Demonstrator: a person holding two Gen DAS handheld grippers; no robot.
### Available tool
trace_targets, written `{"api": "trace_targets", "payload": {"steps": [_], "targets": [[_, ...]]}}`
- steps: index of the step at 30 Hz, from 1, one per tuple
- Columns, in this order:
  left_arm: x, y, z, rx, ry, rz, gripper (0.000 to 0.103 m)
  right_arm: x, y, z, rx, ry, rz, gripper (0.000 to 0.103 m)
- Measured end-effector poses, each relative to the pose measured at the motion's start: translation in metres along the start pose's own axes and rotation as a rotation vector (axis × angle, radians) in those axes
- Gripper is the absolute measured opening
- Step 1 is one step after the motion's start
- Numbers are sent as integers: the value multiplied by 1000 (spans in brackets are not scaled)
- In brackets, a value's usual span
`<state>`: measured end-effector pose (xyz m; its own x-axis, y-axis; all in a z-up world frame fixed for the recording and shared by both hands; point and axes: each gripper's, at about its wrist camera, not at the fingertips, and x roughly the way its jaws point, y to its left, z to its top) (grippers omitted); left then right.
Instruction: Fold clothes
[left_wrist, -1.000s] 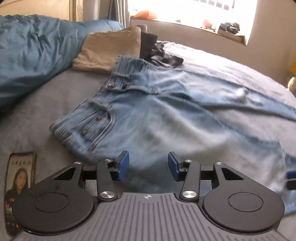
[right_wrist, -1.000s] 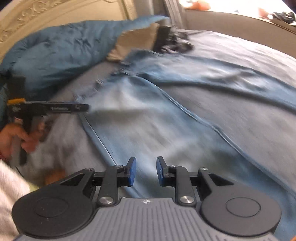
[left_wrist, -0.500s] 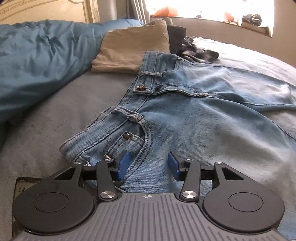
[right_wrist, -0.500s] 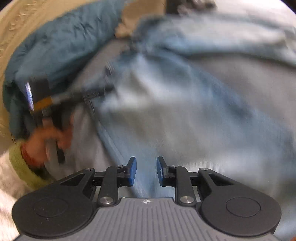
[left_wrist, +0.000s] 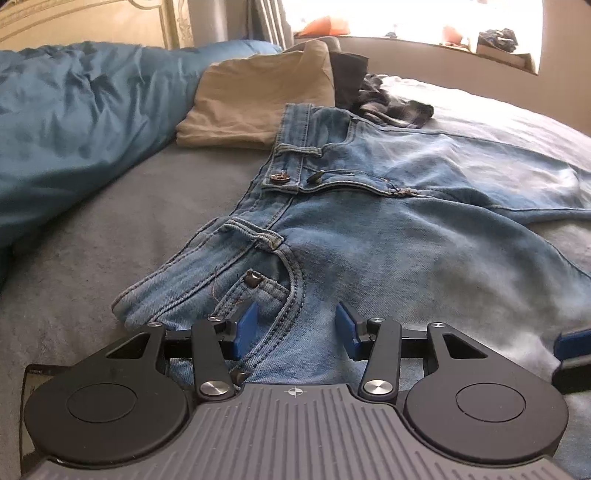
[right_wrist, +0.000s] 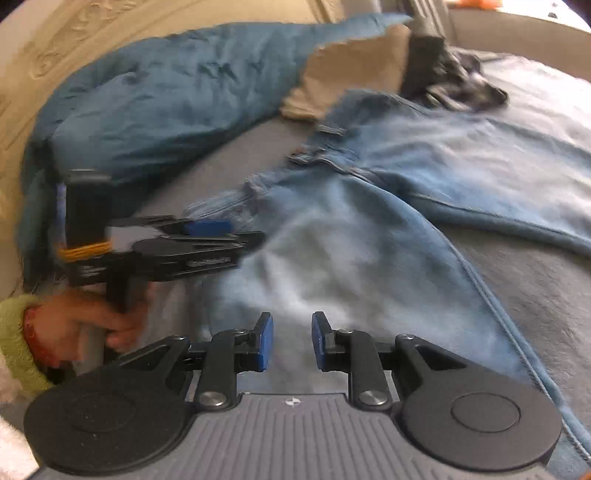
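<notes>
1. Left wrist view: the jeans (left_wrist: 388, 236) lie spread on the bed (left_wrist: 155, 206); the left gripper (left_wrist: 294, 329), wide apart and holding nothing, straddles the pocket seam, likely for a waistband grasp.
2. Right wrist view: the right gripper (right_wrist: 292, 340), narrowly parted and holding nothing, hovers over the near leg, probably to lift with it.

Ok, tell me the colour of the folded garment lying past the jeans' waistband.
Tan folded garment, clearest in the left wrist view.

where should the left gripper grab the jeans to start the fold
Grip the jeans at the near waistband corner, coming in low from the side nearest the left gripper. That edge is thick, stitched denim lying flat on the bed and unobstructed, just left of the open fingers.
</notes>
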<state>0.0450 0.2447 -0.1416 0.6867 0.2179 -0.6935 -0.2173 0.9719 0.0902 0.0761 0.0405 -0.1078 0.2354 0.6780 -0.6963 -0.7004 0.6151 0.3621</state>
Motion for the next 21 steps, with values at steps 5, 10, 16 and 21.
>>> {"api": "trace_targets", "payload": {"steps": [5,10,16,21], "targets": [[-3,5,5,-32,14,-13,47,25,9,-6,-37,90,-43,25],[-21,20,3,-90,28,-13,47,1,29,-13,-99,62,29,31],[-45,37,-5,-144,44,-11,47,2,74,-50,-396,103,-43,36],[-61,40,-22,-161,67,-40,47,14,91,-65,-542,129,-149,34]]}}
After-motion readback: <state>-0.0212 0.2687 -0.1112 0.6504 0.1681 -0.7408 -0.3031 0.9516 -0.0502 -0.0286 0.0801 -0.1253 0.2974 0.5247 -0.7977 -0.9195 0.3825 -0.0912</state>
